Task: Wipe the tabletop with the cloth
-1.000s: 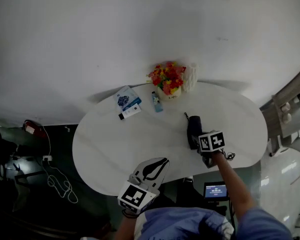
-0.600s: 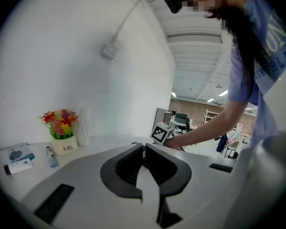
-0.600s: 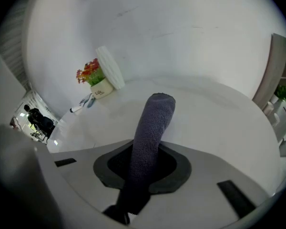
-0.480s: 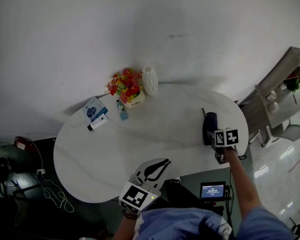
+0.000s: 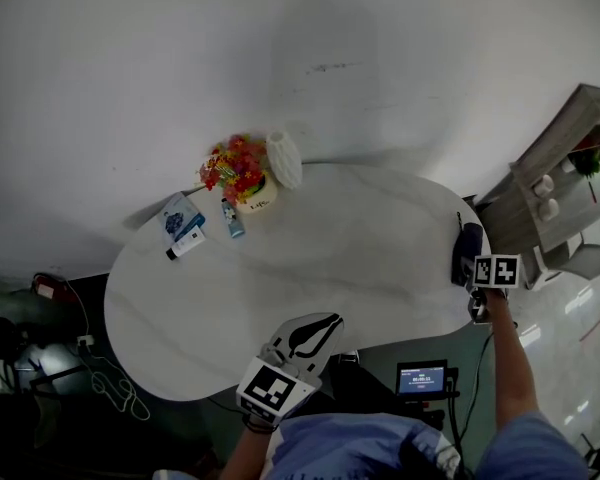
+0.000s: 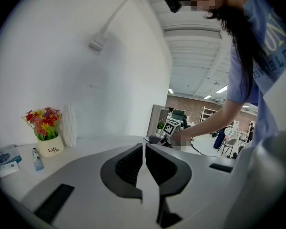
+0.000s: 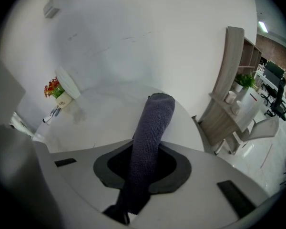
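Pinching cloth (image 5: 467, 249) at tabletop (image 5: 330, 268) edge, right hand-held gripper (image 7: 142, 174); left hand-held gripper (image 6: 143, 162) closed, empty.

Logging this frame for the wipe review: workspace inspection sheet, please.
Surface: white oval tabletop; no stains made out.
Job's things: dark cloth at the table's right end.
Clutter: flower pot, white vase, small bottle, packet, grouped at the far left rim.
Grippers: left gripper shut, empty; right gripper shut on the cloth.
Cables: floor cables left of the table.
Surroundings: white wall, shelf unit, small screen.
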A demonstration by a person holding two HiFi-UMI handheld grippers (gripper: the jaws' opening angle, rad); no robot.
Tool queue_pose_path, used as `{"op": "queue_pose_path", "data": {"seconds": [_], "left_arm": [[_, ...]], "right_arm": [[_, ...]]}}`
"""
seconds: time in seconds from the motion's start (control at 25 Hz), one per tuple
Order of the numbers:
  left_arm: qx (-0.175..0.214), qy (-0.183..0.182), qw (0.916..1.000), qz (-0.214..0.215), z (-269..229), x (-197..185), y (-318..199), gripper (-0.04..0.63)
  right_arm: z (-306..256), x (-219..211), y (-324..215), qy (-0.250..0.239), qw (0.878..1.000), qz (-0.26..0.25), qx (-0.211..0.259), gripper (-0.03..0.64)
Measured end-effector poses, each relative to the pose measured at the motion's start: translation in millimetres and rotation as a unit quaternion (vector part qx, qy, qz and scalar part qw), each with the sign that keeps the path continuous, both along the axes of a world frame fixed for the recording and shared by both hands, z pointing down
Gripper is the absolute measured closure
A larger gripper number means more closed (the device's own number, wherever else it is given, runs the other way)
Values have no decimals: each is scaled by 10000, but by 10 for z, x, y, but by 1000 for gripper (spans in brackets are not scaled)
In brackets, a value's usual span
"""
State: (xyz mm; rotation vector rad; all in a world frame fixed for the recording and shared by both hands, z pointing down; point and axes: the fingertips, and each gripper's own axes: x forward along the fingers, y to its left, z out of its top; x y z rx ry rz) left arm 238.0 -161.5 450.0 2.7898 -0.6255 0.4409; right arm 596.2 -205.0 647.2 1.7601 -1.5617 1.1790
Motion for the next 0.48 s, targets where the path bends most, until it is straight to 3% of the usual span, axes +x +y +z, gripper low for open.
{"op": "queue_pose_path", "data": {"seconds": [0.28,0.48], "left_arm": [[13,-52,10000,-74,14,-63,30,580],[61,13,9997,-241,-30,-228,90,580]], "right_arm": [[3,349,176,80,9990,432,-30,543],[-177,138,119,-47,9992,334,234,543]]}}
